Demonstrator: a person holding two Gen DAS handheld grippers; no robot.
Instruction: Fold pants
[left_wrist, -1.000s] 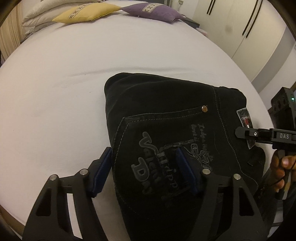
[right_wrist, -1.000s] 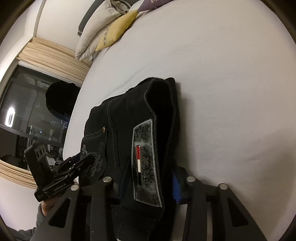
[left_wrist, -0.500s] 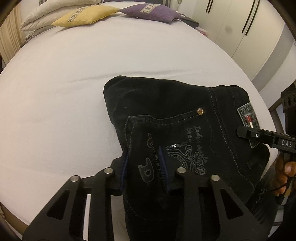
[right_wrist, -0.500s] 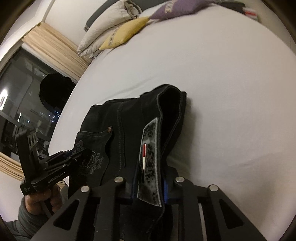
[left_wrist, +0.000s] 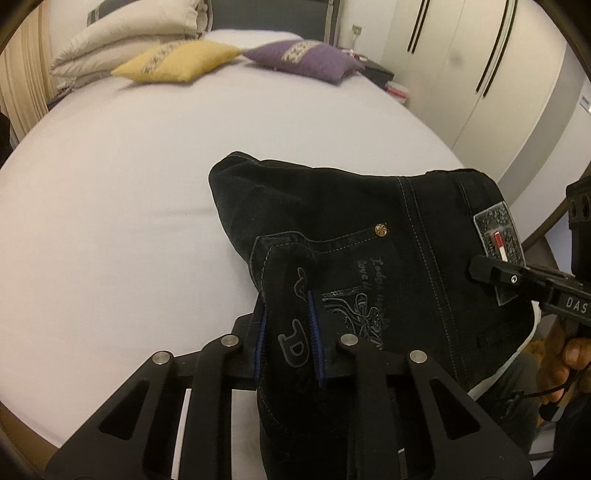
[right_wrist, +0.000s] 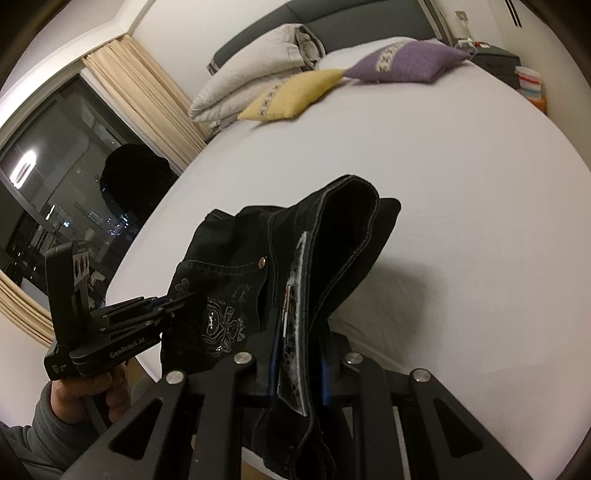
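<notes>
While clamped at the near edge, already folded into a compact bundle: black pants (left_wrist: 369, 236), centre of frame, partly raised off white bed (left_wrist: 110, 221). Left gripper (left_wrist: 288, 332) pinching printed pocket corner; right gripper (right_wrist: 299, 354) pinching waistband patch. Remaining, by judgement: final fold or set-down.

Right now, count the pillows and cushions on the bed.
4: two white pillows stacked at the head of the bed, a yellow cushion in front of them, and a purple cushion beside it, toward the wardrobe side. Others could be hidden behind the stack.
</notes>
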